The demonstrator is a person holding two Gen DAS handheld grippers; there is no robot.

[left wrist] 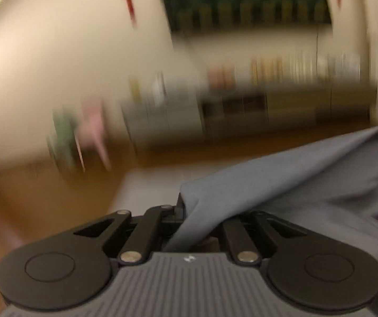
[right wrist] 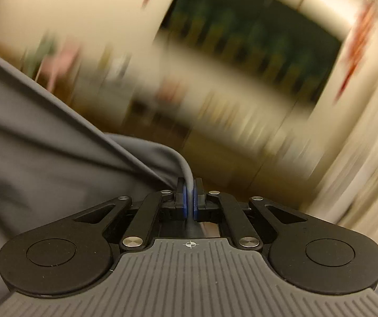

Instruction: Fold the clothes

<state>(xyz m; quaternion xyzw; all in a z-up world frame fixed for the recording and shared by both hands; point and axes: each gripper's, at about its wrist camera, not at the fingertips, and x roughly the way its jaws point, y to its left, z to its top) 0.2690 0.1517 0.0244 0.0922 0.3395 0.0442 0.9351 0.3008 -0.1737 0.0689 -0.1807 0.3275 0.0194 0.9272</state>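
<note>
A grey garment (left wrist: 307,185) hangs lifted in both views. In the left wrist view it spreads to the right and drapes over my left gripper (left wrist: 186,206), whose fingers are closed on its edge; the right finger is hidden under the cloth. In the right wrist view the grey garment (right wrist: 43,137) stretches away to the left, and my right gripper (right wrist: 189,198) is shut on a thin fold of it, pinched between the blue pads (right wrist: 184,198).
Everything behind is motion-blurred. A low cabinet (left wrist: 268,105) with small items on top stands against a cream wall, below a dark window (left wrist: 241,0). A pale surface (left wrist: 149,190) and wooden floor (left wrist: 43,192) lie below. The same dark window (right wrist: 241,39) shows in the right wrist view.
</note>
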